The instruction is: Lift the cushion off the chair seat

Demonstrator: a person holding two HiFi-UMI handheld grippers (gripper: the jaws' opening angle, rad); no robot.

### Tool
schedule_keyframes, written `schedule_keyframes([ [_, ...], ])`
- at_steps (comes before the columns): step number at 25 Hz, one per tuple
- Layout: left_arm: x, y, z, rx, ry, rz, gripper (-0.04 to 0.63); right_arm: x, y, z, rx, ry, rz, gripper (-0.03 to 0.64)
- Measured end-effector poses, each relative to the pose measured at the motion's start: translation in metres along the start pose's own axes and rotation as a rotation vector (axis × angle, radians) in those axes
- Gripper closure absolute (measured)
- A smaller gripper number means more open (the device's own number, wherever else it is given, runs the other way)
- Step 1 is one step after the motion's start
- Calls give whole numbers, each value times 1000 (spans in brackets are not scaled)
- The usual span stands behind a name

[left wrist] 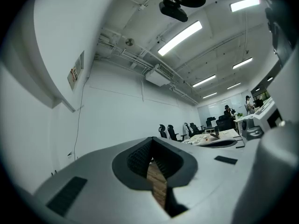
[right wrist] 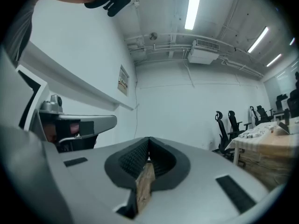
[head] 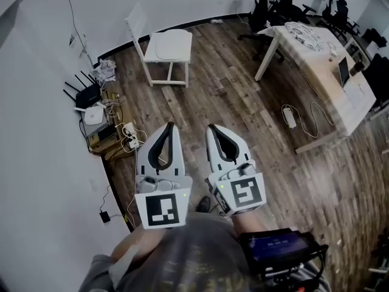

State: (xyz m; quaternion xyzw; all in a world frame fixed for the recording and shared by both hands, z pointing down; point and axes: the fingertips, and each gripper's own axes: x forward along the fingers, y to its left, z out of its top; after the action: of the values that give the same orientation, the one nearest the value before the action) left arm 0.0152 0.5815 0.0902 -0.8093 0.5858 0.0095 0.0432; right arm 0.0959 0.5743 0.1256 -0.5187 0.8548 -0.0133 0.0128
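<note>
A white wooden chair (head: 163, 56) stands on the wood floor far ahead near the wall, with a flat white cushion (head: 170, 45) lying on its seat. My left gripper (head: 169, 126) and right gripper (head: 211, 128) are held side by side, level, well short of the chair. On each the jaw tips meet and nothing is between them. In the left gripper view the left gripper (left wrist: 150, 141) points over the floor toward a far white wall. The right gripper (right wrist: 148, 141) looks the same way in its own view; neither view shows the chair.
A router, boxes and cables (head: 100, 123) lie along the wall at the left. A long wooden table (head: 322, 72) stands at the right with a cable and adapter (head: 289, 116) on the floor beside it. Black office chairs (head: 270, 5) stand at the back.
</note>
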Motion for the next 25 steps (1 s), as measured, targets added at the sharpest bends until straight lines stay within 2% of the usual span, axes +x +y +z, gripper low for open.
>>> schedule_keyframes([
  [3, 6, -18, -4, 5, 10, -15, 589, -8, -14, -4, 27, 12, 7, 609],
  [6, 12, -38, -5, 2, 15, -31, 589, -18, -28, -4, 0, 14, -14, 609],
  [10, 15, -51, -14, 21, 57, -48, 589, -20, -40, -13, 22, 2, -20, 609],
  [18, 50, -39, -36, 28, 100, -31, 589, 8, -63, -32, 63, 31, -21, 609],
  [25, 118, -7, -55, 4, 136, -35, 589, 81, -89, -40, 61, 58, -15, 609],
])
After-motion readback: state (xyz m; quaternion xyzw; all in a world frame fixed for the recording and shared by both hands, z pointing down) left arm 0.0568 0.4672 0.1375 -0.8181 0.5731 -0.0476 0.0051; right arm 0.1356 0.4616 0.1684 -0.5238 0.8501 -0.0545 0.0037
